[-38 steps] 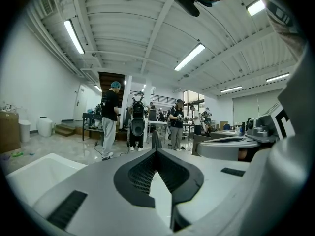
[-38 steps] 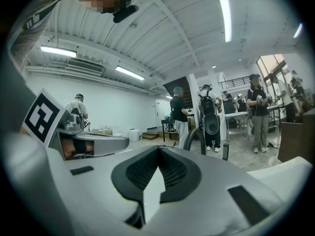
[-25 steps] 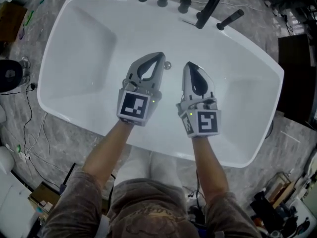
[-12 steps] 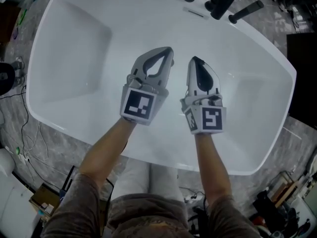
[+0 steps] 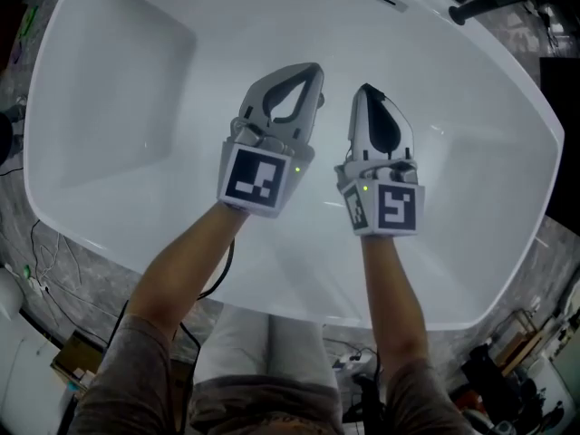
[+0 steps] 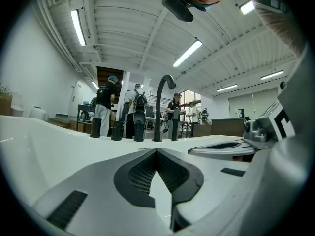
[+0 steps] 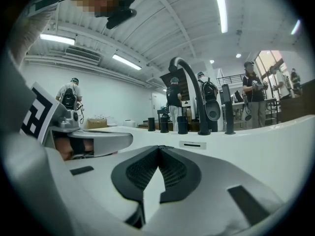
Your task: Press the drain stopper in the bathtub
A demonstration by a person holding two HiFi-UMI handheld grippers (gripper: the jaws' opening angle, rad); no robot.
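the left tongs [image 5: 312, 71] and, at their 3 o'clock, the right tongs [image 5: 365, 91] came lower into the bathtub [image 5: 118, 107] in the last second, each pressed together and empty. the drain stopper, earlier beside the left tips, is now hidden, probably under them, so the press seems near.

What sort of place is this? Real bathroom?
Probably a lab or workshop hall, not a home bathroom: the bathtub sits under industrial strip lights, people stand around behind it, and loose cables lie on the floor.
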